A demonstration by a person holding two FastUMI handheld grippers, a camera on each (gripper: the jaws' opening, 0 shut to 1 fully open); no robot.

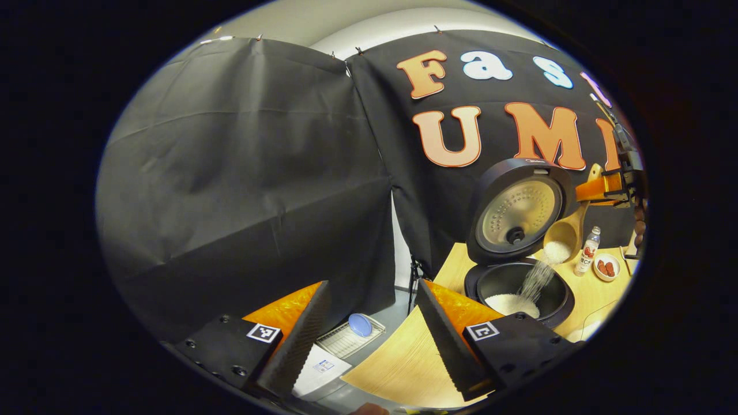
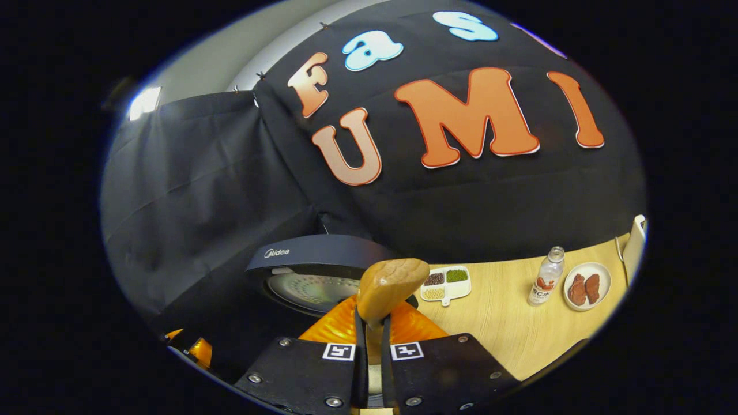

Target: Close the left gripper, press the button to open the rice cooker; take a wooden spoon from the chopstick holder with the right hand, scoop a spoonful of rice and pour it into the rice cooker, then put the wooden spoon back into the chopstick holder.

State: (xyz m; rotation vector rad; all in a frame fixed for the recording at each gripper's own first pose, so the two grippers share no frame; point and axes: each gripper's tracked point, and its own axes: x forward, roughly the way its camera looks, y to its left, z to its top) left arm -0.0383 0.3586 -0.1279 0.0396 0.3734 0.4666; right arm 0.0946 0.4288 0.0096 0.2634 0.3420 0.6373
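Two claws: worktop point(image 1: 582, 288) carrying open rice cooker point(image 1: 519, 276), lid up. Right claw point(image 2: 369, 340) pinching wooden spoon point(image 1: 568, 230) handle, tilted above pot, rice point(image 1: 536, 279) pouring in. Left claw point(image 1: 369, 328) spread wide, holding nothing, near worktop edge.

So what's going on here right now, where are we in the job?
The right hand-held gripper is shut on the wooden spoon, tipped over the open rice cooker with its lid up. Rice is streaming from the spoon into the pot, where a small pile sits. The left hand-held gripper is open, off to the side, holding nothing.
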